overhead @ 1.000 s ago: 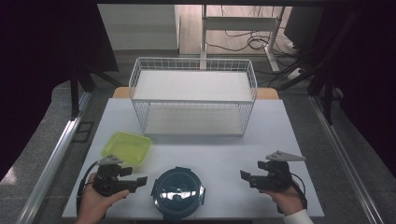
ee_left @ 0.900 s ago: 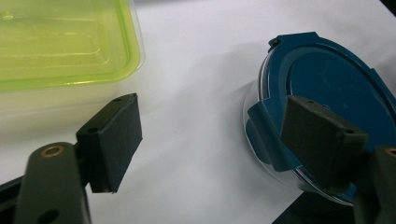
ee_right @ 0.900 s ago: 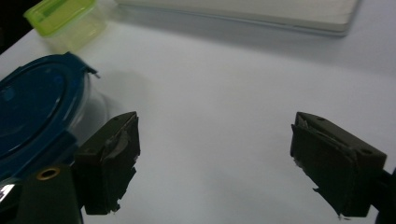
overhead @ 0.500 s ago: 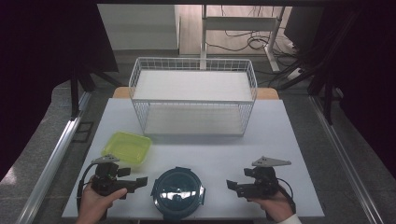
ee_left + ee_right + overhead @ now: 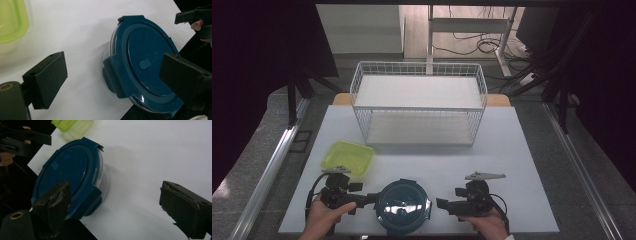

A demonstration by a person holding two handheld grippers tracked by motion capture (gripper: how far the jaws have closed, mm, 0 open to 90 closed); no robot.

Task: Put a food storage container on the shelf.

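Observation:
A round clear container with a dark blue clip lid (image 5: 403, 206) sits at the table's front edge, between the two grippers. My left gripper (image 5: 368, 198) is just left of it, open; in the left gripper view the lid (image 5: 145, 67) lies between the spread jaws, nearer the right one, and I cannot tell whether they touch it. My right gripper (image 5: 443, 204) is open a short way right of the container. In the right gripper view its left jaw overlaps the lid (image 5: 67, 175), and the right jaw stands over bare table.
A lime-green square container (image 5: 348, 157) lies behind the left gripper. A white wire basket rack (image 5: 419, 100) stands at the back centre of the white table (image 5: 512, 150). The table's front edge runs right under both hands.
The right gripper has moved left and forward toward the blue container. The left gripper has edged slightly closer to it. The container has not moved.

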